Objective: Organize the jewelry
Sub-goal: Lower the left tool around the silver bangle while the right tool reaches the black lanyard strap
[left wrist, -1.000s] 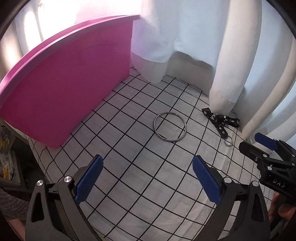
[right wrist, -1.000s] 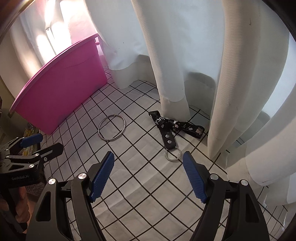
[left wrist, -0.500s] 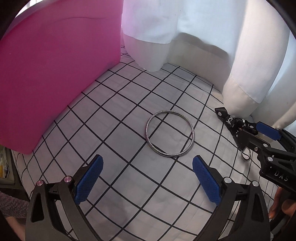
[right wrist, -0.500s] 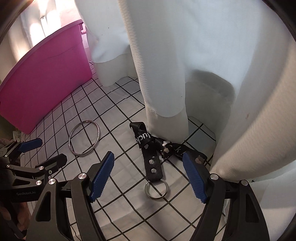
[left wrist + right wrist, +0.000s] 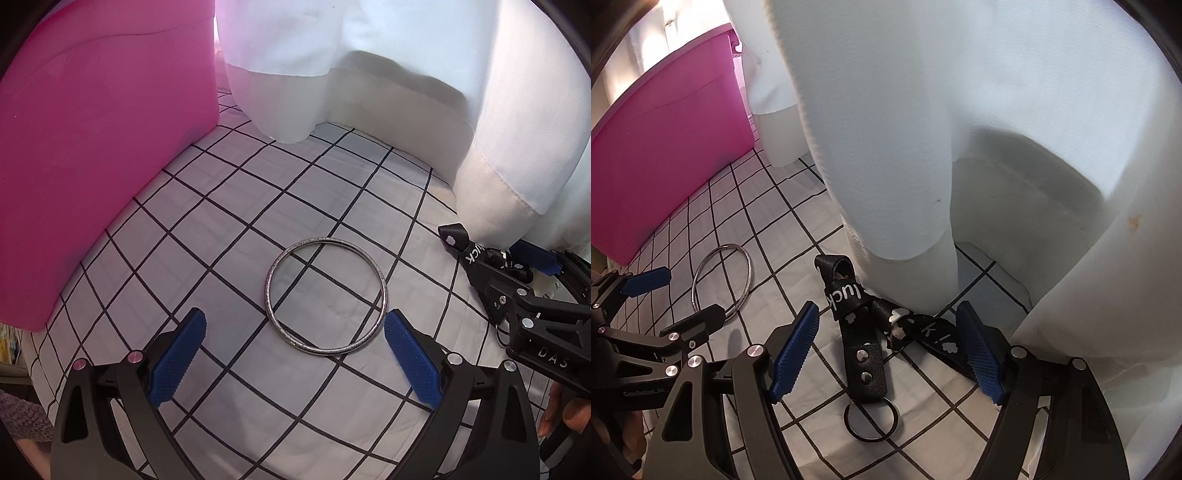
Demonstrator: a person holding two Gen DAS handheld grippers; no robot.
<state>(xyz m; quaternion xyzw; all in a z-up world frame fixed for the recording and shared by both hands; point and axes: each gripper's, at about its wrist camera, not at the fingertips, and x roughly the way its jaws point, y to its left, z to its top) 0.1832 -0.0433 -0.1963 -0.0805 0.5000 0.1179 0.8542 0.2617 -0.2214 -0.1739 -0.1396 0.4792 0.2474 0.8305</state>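
Two handheld grippers point steeply down at a white cloth [image 5: 229,258] printed with a black grid. In the left wrist view, the left gripper [image 5: 295,354] has its blue-padded jaws spread wide and holds nothing; a silver bangle [image 5: 327,295] lies flat on the cloth just ahead of the jaws, its near rim lying between the two fingertips, and neither pad appears to press on it. A large pink bin [image 5: 92,147] stands on the cloth to the left, well apart from the bangle. White curtains [image 5: 369,66] hang along the back, their hems resting on the cloth. At the right edge of this view the right gripper [image 5: 517,280] reaches in over a black strap, and the fingers of a hand [image 5: 565,413] show below it. In the right wrist view, the right gripper [image 5: 888,350] also stands wide and empty. Between and just beyond its blue pads lies a black keychain strap [image 5: 864,354] with white lettering, two metal studs and a split ring [image 5: 871,421] at its near end; the pads do not touch it. The strap's far end lies against a curtain fold [image 5: 908,184]. To the left, the bangle [image 5: 722,280] lies on the cloth, with the left gripper [image 5: 676,295] over its near edge and the pink bin [image 5: 665,147] behind.
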